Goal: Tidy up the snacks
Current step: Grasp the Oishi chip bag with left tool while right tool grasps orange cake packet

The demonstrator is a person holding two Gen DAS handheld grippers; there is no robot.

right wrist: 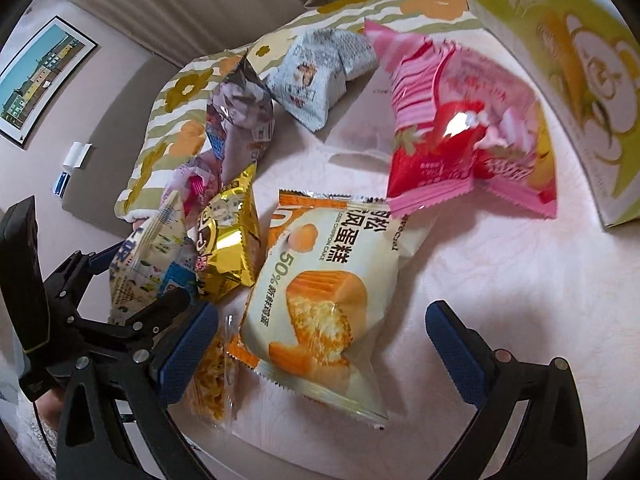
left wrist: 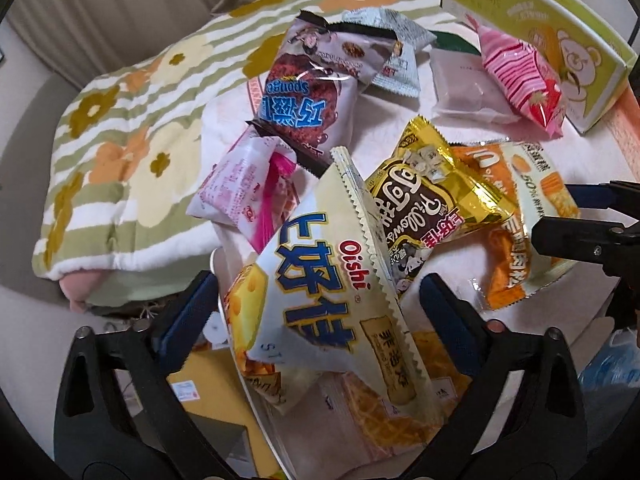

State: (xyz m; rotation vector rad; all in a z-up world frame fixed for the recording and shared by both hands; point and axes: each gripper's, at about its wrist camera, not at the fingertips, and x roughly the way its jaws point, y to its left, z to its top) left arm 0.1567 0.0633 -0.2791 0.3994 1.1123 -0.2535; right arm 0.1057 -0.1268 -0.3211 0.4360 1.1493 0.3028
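While the left gripper stands with its fingers spread wide, the Oishi bag sits between them, and I cannot tell if a pad touches it. Just behind leans the gold packet, so little room is left there.

From the right wrist, the right gripper is also released around the chiffon cake packet; bare white cover lies to its right, up to the green box.

Materials and finishes being recorded

Glossy plastic film is being shown by the Oishi packet; mirror-like gold foil by the gold packet; soft woven cloth by the floral blanket; matt card by the green box.
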